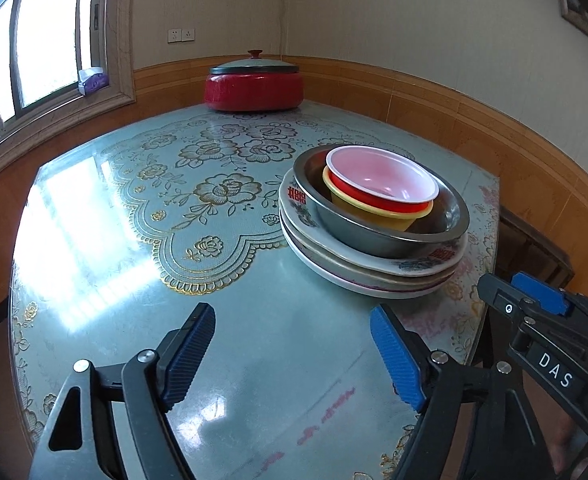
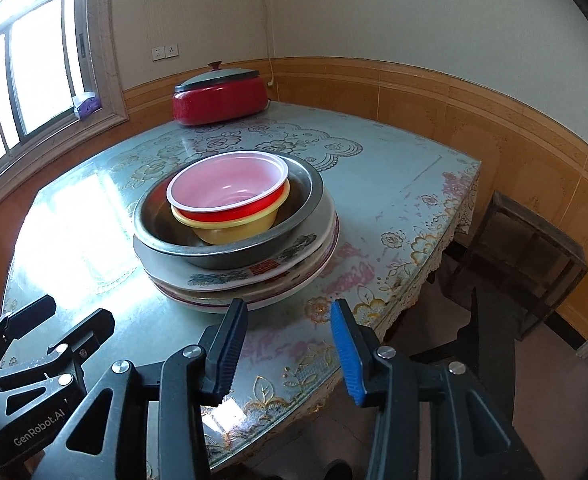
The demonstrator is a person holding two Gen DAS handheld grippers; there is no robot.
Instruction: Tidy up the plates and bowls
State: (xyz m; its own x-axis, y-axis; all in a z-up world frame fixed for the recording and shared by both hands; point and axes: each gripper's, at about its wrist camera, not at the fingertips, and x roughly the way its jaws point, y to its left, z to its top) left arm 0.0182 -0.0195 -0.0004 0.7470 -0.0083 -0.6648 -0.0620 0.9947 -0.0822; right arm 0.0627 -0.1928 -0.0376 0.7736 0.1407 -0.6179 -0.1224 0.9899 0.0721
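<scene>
The left gripper (image 1: 291, 340) stands wide open and empty over bare table (image 1: 253, 380); the right gripper (image 2: 289, 344) is partly open, also empty, at the table's near edge. Just beyond the right fingers, and ahead and right of the left ones, sits the stack: plates (image 2: 253, 280) at the bottom, a steel bowl (image 2: 165, 240) on them, a yellow bowl (image 2: 233, 234) inside it and a red bowl (image 2: 225, 188) on top. Far beyond, a red pot (image 1: 253, 90) stands by the wall.
</scene>
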